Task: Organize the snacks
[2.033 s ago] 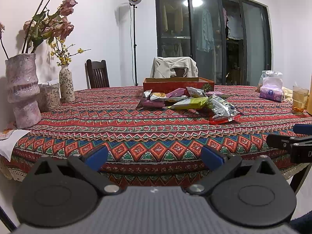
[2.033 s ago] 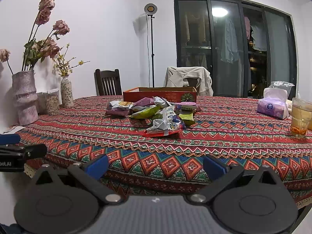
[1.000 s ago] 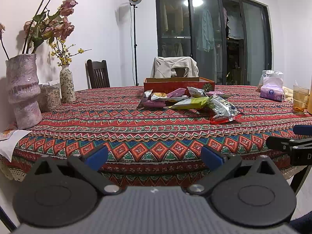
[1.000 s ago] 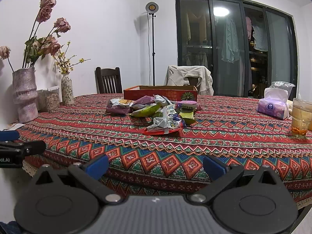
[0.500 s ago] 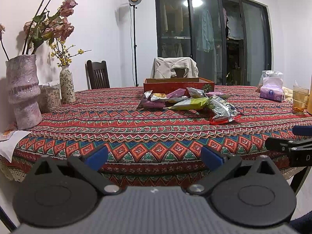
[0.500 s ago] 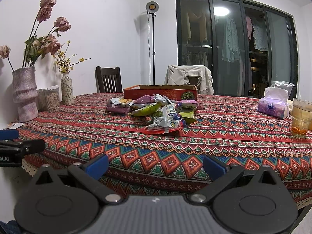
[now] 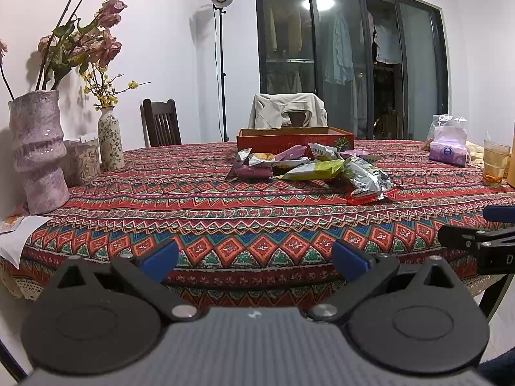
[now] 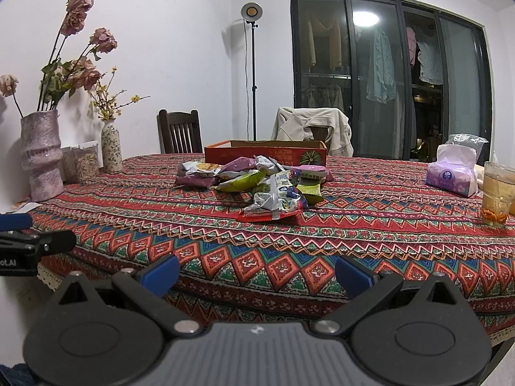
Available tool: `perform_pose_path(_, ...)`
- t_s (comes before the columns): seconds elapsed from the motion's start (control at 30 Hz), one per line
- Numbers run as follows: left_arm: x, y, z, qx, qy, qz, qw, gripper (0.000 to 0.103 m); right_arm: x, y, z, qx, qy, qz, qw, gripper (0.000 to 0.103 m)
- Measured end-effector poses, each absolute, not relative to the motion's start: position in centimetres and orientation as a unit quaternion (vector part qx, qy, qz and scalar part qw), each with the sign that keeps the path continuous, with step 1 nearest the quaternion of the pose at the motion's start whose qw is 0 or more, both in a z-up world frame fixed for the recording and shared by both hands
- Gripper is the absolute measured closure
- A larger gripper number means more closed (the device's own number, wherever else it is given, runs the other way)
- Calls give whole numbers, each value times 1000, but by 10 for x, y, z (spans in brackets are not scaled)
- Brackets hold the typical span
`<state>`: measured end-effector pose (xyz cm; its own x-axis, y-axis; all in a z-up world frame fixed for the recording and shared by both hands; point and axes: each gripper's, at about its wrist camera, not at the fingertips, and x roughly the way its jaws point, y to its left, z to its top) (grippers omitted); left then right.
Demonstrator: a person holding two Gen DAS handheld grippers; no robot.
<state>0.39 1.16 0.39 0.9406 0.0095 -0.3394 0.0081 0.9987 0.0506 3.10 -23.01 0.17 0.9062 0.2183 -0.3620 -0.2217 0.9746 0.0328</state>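
A pile of snack packets [image 7: 309, 169] lies mid-table on the patterned cloth, in front of a low red cardboard box [image 7: 294, 141]. The same pile [image 8: 257, 183] and box [image 8: 265, 154] show in the right wrist view. My left gripper [image 7: 256, 259] is open and empty, held at the table's near edge, well short of the pile. My right gripper [image 8: 257, 271] is open and empty, also at the near edge. The right gripper's fingers [image 7: 463, 239] show at the right of the left wrist view. The left gripper's fingers [image 8: 42, 241] show at the left of the right wrist view.
Two vases with flowers [image 7: 37, 148] [image 7: 110, 143] and a jar [image 7: 83, 159] stand at the table's left. A tissue pack [image 8: 452, 175] and a glass of drink [image 8: 497, 197] stand at the right. Two chairs [image 8: 178, 132] are behind the table.
Both grippers have risen or tilted slightly; the view of the table has barely shifted. The snacks have not moved.
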Motion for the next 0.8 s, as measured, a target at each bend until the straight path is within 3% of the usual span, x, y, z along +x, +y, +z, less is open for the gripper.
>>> perform_pose_path(0.33, 43, 19, 19, 19, 170, 20, 985, 0, 50, -230, 13, -4, 171, 110, 979, 0)
perform_pose_path(0.67, 120, 20, 30, 17, 193, 1, 981, 0, 127, -260, 42, 54, 139, 81, 985, 0)
perform_pose_path(0.8, 148, 19, 28, 2, 212, -2, 977, 0, 175, -261, 39, 49, 183, 116, 975, 0)
